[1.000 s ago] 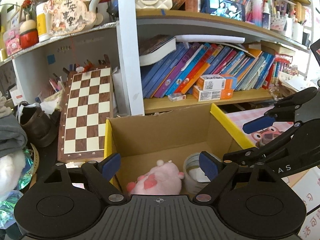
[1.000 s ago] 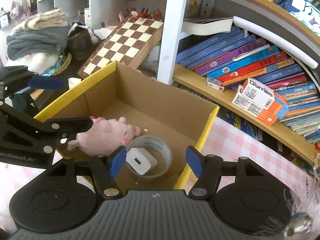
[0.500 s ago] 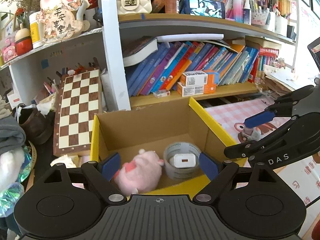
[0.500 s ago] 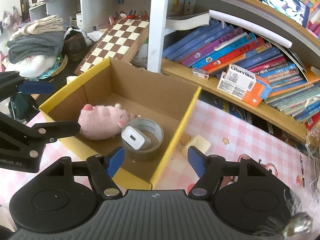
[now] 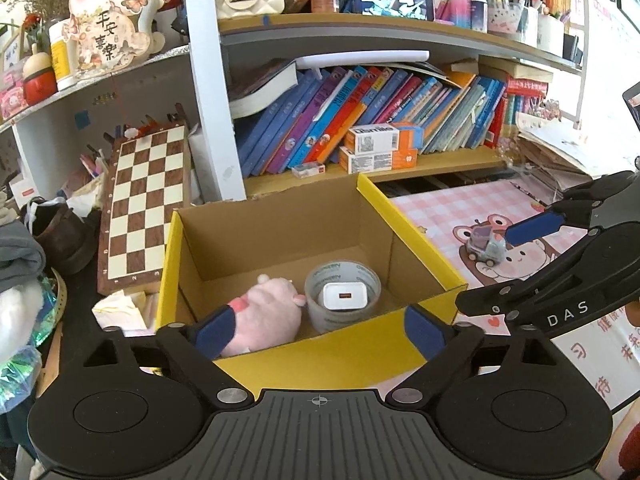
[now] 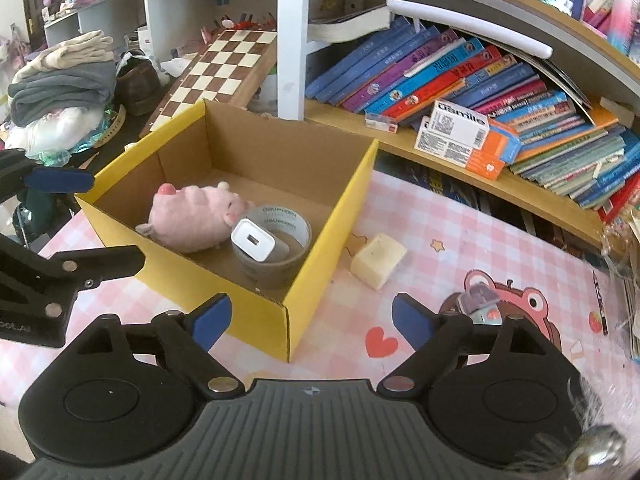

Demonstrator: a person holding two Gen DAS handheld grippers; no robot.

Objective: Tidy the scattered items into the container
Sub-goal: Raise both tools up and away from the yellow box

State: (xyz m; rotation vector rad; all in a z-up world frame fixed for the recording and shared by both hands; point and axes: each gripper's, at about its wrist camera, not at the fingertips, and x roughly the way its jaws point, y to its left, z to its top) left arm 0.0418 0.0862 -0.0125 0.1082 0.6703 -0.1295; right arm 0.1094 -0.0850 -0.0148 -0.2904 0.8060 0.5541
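A: Entry one, far left: left gripper (image 5: 318, 326), jaws spread wide, nothing between them, held at the near wall of the box.

B: Entry two?

A: Yellow cardboard box (image 6: 316, 280), open top. Contents, left to right: pink plush pig (image 6: 192, 220) on its side; tape roll (image 6: 276, 240) touching the pig; white charger (image 6: 254, 242) propped in the roll's hole, tilted.

B: Outside the box?

A: Pale foam block (image 6: 378, 266) on the pink checked mat (image 6: 460, 232), just beside the box's right wall. Further right, small toy car (image 5: 486, 245) on the bear print, partly hidden behind a fingertip in the right wrist view. Then the right gripper (image 6: 308, 320), jaws likewise parted and empty, poised over the box's near corner.

B: So three items stowed, two loose. Risks?

A: My judgement only. The block sits so close to the wall that a finger may catch the cardboard and shove the box. The block looks soft; a hard pinch could squash it or let it spring out. The car has wheels and may roll away from a sideways nudge. A careless drop could knock the tilted charger off the roll.
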